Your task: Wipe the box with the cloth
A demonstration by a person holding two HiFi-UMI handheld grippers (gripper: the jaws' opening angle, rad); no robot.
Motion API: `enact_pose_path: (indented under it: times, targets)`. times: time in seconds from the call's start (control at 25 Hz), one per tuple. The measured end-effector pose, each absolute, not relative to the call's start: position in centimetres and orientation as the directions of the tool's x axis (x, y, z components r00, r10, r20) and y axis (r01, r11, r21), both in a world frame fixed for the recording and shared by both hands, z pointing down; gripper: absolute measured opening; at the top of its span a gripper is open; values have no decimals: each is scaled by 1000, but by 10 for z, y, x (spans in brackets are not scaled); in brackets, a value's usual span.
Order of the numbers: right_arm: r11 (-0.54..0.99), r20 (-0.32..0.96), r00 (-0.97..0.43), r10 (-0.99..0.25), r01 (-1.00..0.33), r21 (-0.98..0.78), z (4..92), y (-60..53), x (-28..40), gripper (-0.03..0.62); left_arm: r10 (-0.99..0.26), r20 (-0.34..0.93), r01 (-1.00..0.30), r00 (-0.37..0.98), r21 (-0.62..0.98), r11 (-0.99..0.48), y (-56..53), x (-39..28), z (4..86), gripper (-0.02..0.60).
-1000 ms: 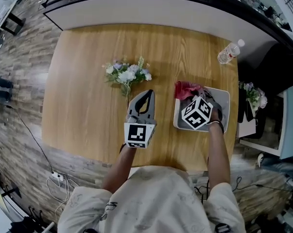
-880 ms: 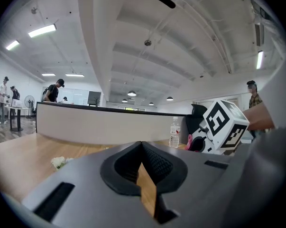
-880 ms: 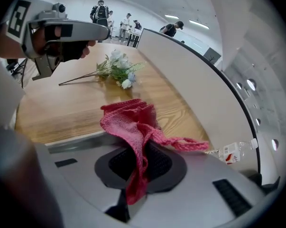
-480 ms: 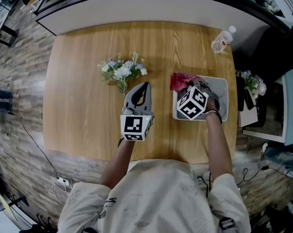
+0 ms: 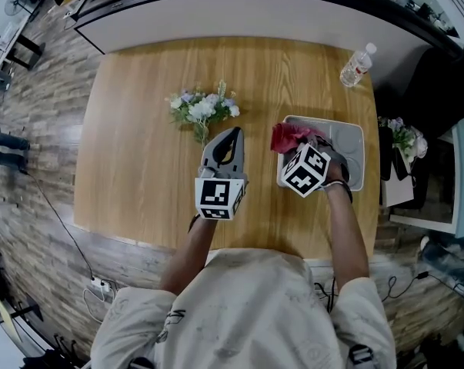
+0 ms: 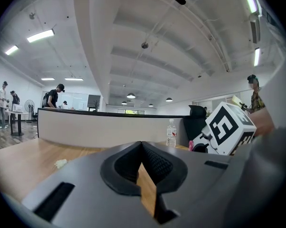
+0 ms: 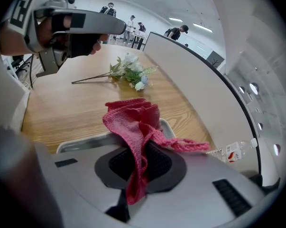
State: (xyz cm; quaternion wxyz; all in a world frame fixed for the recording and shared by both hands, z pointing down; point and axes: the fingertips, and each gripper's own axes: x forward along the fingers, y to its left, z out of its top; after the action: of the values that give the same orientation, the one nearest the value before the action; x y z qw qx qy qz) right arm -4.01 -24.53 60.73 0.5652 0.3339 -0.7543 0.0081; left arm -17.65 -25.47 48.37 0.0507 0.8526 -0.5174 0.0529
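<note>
To wipe, the right gripper (image 7: 140,163) jaws pinch the cloth (image 7: 133,120) over the box (image 5: 353,138) near the counter (image 5: 139,114) right edge, while the left gripper (image 6: 142,167) waits, jaws pressed together.

No word or number can be read anywhere; the label on the water bottle (image 5: 358,66) is too small to read.

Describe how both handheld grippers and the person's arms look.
The left claw and right claw are grey shells with dark ribbed pads. Each carries a white cube with black square markers. The person wears a pale short-sleeved shirt and a dark wrist band on the right.
</note>
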Motion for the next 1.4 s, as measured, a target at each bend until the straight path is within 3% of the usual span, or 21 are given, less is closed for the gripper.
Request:
enact_pose_path:
  times: [1.16, 1.4]
  targets:
    - [832, 904, -196, -379, -500, 241, 602, -142, -61, 52, -875, 86, -879, 477, 30, -476, -220, -167, 465, 8]
    - [829, 893, -151, -425, -460, 316, 603, -137, -61, 52, -859, 76, -862, 507, 28, -506, -213, -152, 462, 8]
